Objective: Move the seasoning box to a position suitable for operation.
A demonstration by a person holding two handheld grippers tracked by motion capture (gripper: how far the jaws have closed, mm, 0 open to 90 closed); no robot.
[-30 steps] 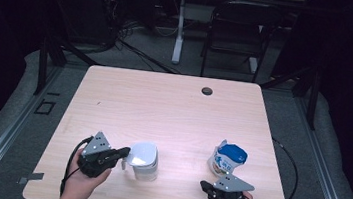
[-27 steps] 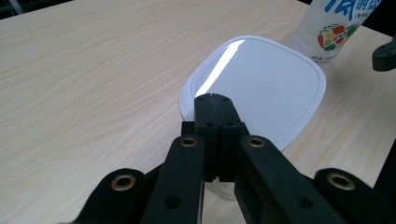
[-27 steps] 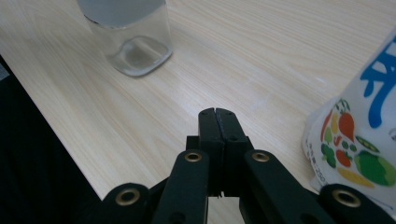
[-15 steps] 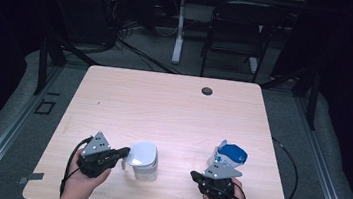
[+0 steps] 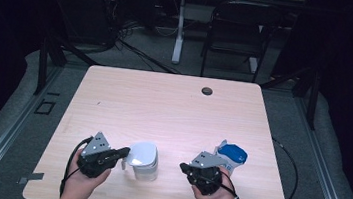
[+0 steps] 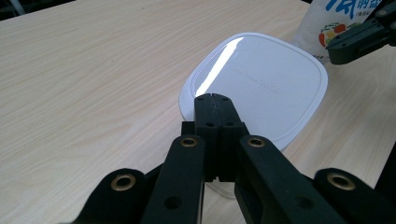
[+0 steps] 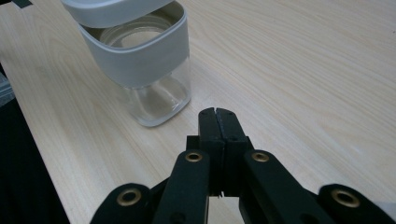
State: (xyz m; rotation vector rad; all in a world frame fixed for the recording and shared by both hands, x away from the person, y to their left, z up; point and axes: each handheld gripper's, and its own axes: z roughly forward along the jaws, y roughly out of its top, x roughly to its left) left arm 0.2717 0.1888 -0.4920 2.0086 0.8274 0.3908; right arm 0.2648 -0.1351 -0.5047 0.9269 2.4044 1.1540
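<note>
Right gripper [image 5: 185, 169] swung left toward jar [image 5: 143, 160], jaws closed.

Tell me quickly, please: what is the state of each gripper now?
Left gripper: closed, tips at the white lid; a grip on it cannot be told.
Right gripper: closed, holding nothing.

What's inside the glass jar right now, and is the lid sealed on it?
The jar looks empty: its clear lower walls and bottom show bare. The white lid sits tilted, one edge raised off the rim. The grey band hides the upper interior.
</note>
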